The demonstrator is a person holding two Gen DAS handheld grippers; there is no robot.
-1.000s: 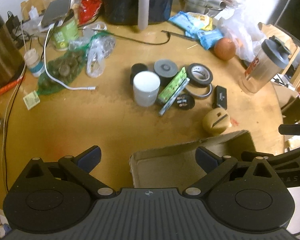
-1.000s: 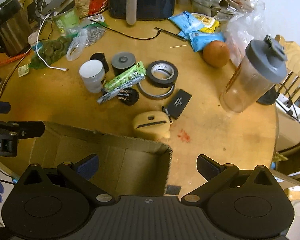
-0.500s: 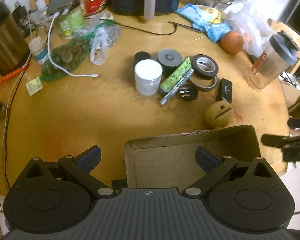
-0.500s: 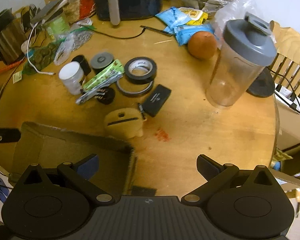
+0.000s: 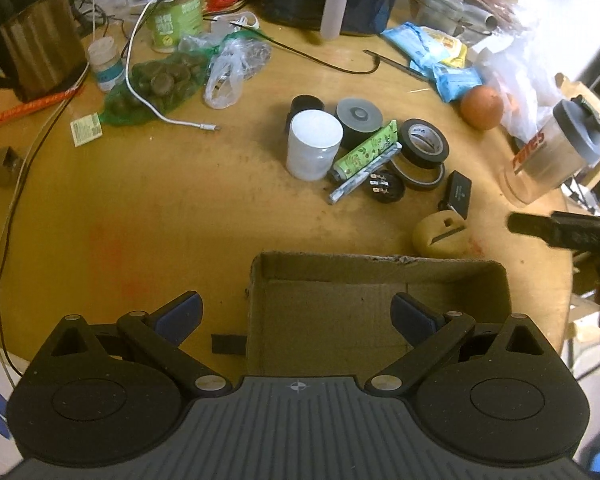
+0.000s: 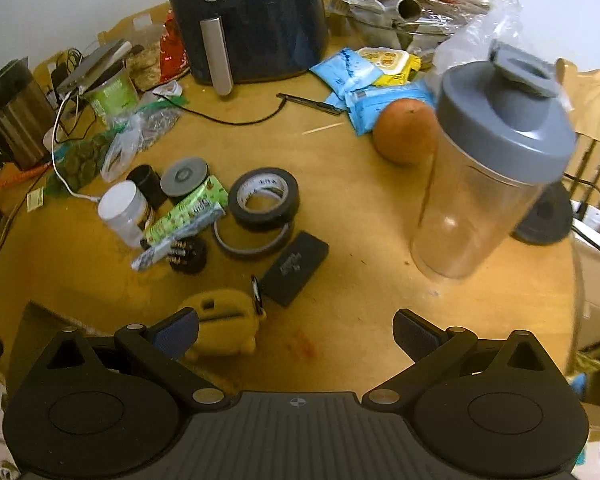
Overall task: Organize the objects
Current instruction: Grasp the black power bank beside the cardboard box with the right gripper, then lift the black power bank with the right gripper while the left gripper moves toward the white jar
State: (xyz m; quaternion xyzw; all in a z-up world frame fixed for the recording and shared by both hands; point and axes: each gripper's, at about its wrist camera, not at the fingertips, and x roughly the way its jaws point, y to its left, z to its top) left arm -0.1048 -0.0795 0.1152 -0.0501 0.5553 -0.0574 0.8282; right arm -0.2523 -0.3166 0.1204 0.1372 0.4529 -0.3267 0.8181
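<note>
Nothing is picked up yet, so the step in hand looks like choosing the first thing to go into the cardboard box point(image 5: 380, 312). The right tool point(image 6: 296, 330) has its fingers spread wide and holds nothing. Just ahead of its left finger sits the yellow case point(image 6: 224, 326), with the black card holder point(image 6: 294, 268) a little further ahead and touching the case's ring. The case seems the sensible first pick: it is nearest the box. To do it well, I would shift the tool to its left until both fingers straddle the case's narrow sides, come down square, and close low on the body, keeping clear of the card holder.

The left tool point(image 5: 296, 316) is likewise spread and empty, poised over the near edge of the worktop point(image 5: 140, 208). Its right finger hangs above the open box, and its left finger is over bare wood. The box lies directly under and ahead of it and appears empty.

Further ahead of both tools lies the cluster still to be sorted: a white jar point(image 5: 314, 144), tape rolls point(image 5: 424, 142) and a green packet point(image 5: 366, 152). The shaker bottle point(image 6: 488, 168) stands upright ahead of the right tool's right finger.
</note>
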